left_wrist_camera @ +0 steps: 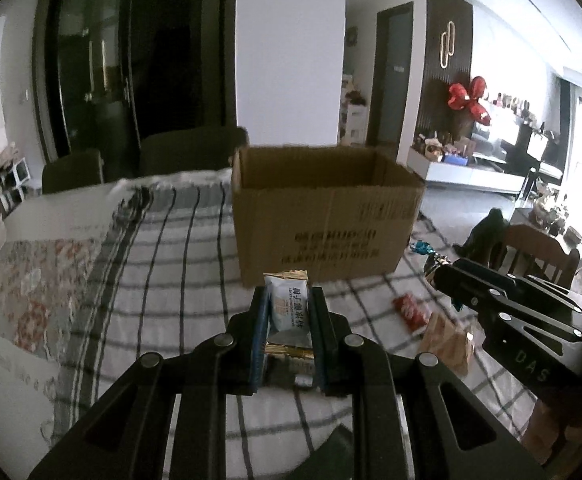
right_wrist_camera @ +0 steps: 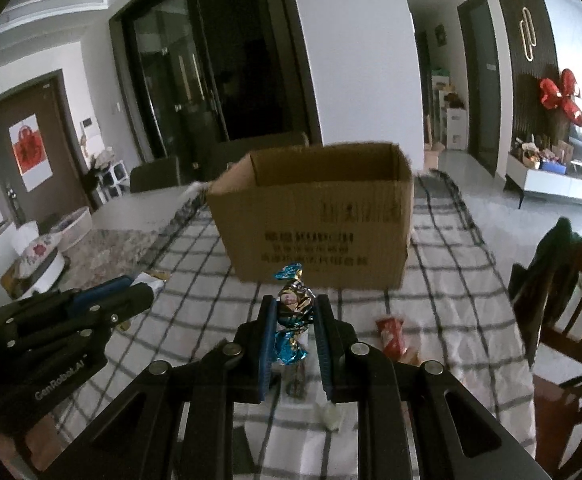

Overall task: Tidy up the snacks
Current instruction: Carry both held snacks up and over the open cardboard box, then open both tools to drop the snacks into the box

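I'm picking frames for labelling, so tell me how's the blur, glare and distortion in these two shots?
Left wrist view: strong fisheye bending with dark corners, window glare blown out at right, cardboard box print smeared, white snack packet in the left tongs readable. Right wrist view: same bending, box text blurry, foil candy in the right tongs fairly sharp.

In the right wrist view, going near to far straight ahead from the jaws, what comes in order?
Foil-wrapped candy gripped in the right gripper → checked tablecloth → open cardboard box → dark chair backs → white pillar.

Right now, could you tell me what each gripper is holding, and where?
Left gripper: snack packets, clamped across their sides. Right gripper: wrapped candy, gripped at its middle.
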